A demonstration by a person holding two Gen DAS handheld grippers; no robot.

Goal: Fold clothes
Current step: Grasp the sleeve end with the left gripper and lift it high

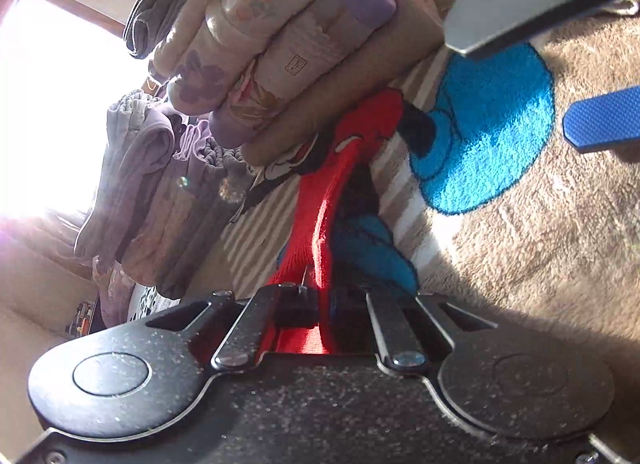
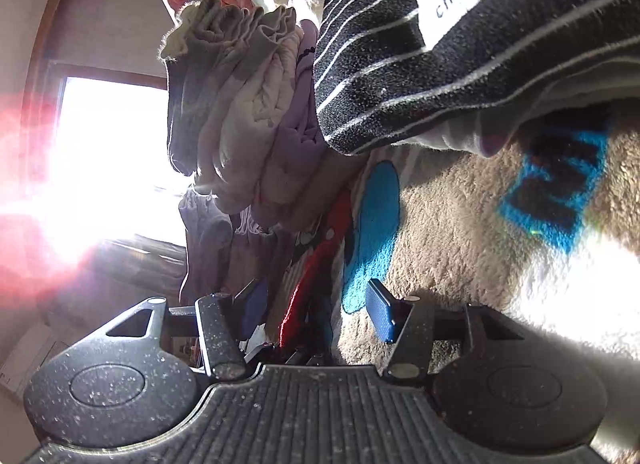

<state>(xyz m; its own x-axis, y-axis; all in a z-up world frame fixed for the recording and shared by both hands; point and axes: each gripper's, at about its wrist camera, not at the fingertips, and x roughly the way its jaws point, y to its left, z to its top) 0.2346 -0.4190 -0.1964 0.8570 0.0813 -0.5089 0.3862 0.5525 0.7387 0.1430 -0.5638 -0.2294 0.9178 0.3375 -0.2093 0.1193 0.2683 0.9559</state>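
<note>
Beige fleece blanket (image 1: 540,224) with blue and red cartoon print covers the surface; bright window (image 2: 108,152) behind. Stack of folded clothes (image 1: 280,48), pale and lilac, stands on it; black striped garment (image 2: 420,76) beside. Left gripper (image 1: 320,304) fingers pinch a red garment (image 1: 340,184). Right gripper (image 2: 304,324) fingers spread apart, holding nothing.

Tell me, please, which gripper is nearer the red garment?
Left. The left gripper is shut on the red garment. The right gripper hangs open beside it, one blue pad over the beige blanket.
</note>
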